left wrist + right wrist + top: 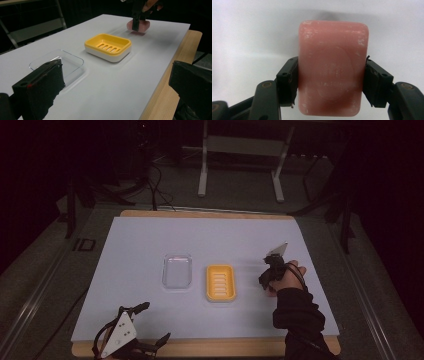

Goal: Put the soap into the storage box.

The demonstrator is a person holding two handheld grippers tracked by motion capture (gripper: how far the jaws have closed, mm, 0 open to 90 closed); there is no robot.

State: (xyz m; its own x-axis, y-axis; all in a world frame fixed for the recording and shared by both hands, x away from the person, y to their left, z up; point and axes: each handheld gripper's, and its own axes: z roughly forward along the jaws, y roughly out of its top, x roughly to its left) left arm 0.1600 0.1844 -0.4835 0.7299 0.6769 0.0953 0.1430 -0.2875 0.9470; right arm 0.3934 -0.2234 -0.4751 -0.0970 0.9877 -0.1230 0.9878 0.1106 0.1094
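Right gripper view: right claw clamps pink soap; left claw spread wide, apparently resting on table edge.

We see bare white mat all around; only the clear tray and yellow soap dish obstruct its middle.

The soap dish sits on the worktop. The clear tray lies just left of it. The soap is to its right.
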